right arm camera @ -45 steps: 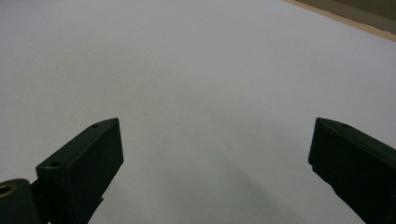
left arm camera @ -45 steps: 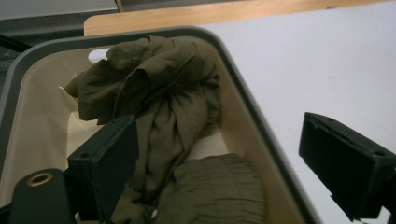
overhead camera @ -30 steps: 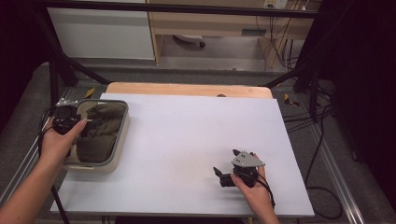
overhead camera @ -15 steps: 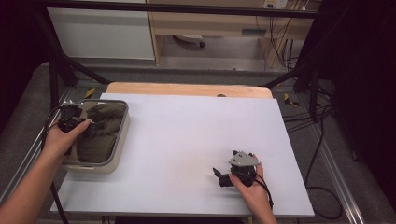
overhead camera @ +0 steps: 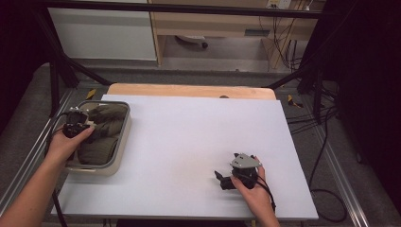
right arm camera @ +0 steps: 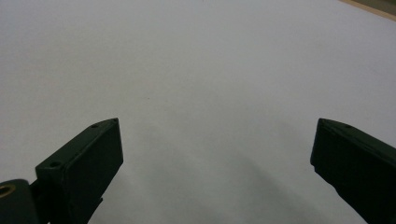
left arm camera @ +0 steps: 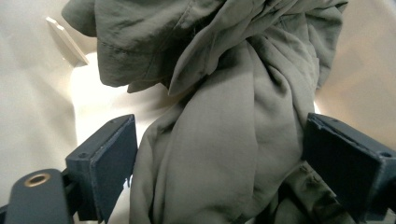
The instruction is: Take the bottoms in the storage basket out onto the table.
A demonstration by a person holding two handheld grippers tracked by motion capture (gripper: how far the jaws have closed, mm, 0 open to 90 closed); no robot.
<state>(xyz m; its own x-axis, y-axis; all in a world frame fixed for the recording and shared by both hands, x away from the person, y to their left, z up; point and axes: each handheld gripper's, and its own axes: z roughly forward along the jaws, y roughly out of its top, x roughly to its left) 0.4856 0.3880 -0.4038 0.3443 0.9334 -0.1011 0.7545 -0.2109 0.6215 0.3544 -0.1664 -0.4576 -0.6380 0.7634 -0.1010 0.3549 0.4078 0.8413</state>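
A crumpled olive-green cloth [overhead camera: 104,128] lies in a shallow cream tub [overhead camera: 120,153] at the table's left edge. My left gripper [overhead camera: 85,126] hangs over the tub and stands open. In the left gripper view its jaws straddle a thick fold of the cloth [left arm camera: 219,140] without closing on it. My right gripper [overhead camera: 221,178] rests low on the white table surface [overhead camera: 198,142] near the front right. It is open, and in the right gripper view only bare white surface [right arm camera: 210,93] lies between its jaws.
A wooden board edge [overhead camera: 189,90] runs along the table's far side. Black frame legs [overhead camera: 56,71] and cables [overhead camera: 326,142] stand beside the table on a grey floor. A cream inner wall of the tub [left arm camera: 32,84] shows left of the cloth.
My left hand has moved slightly forward and down into the tub, onto the cloth. The right gripper has stayed where it was.
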